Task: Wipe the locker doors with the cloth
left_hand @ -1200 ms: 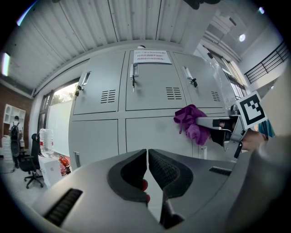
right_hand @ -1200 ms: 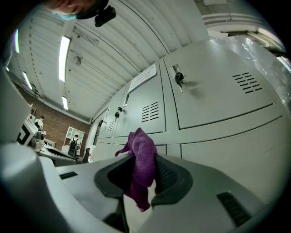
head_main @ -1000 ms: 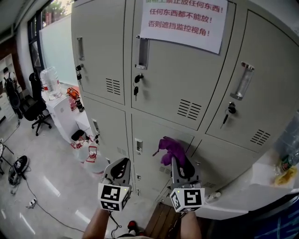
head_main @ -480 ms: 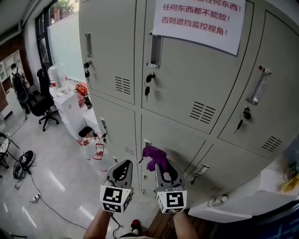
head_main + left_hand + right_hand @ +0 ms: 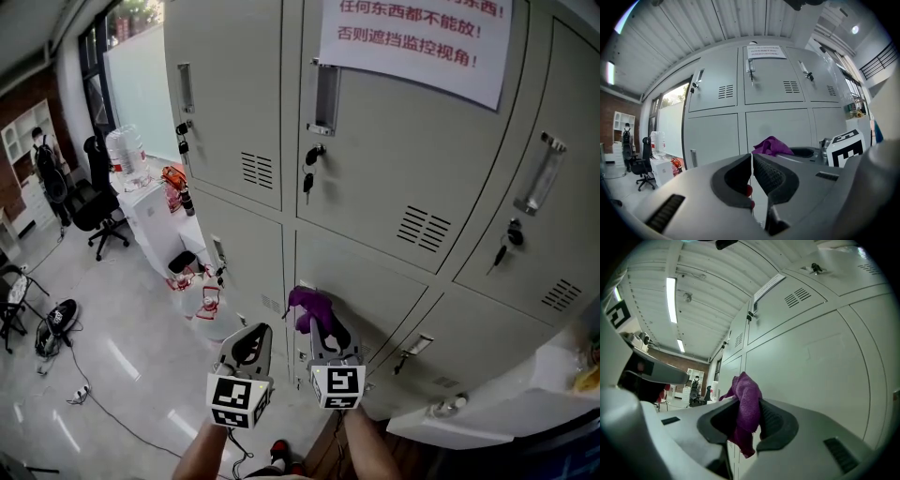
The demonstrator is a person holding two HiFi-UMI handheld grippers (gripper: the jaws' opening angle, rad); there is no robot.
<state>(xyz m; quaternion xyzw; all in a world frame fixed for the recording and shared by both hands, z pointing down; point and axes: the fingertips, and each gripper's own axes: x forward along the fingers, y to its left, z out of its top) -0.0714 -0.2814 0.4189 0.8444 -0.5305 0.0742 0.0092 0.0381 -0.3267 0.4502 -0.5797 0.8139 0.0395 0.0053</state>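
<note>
A bank of grey locker doors (image 5: 366, 197) fills the head view. My right gripper (image 5: 319, 322) is shut on a purple cloth (image 5: 309, 303), held at the upper left corner of the lower middle door (image 5: 375, 291), near the seam. In the right gripper view the cloth (image 5: 747, 401) hangs bunched between the jaws of the right gripper (image 5: 748, 414), close beside the door (image 5: 811, 362). My left gripper (image 5: 250, 344) hovers just to the left, shut and empty. In the left gripper view, the left gripper (image 5: 752, 158) has its jaws together, with the cloth (image 5: 772, 145) behind them.
A white paper notice (image 5: 417, 37) hangs on the upper middle door. Keys (image 5: 307, 180) stick out of the locks. At left stand a white cabinet (image 5: 155, 220), water bottles (image 5: 124, 150) and an office chair (image 5: 98, 206). A white ledge (image 5: 487, 412) juts out at lower right.
My right gripper has carried the cloth leftward across the lower middle door, from its right part to its left edge. The left gripper stayed shut beside it.
</note>
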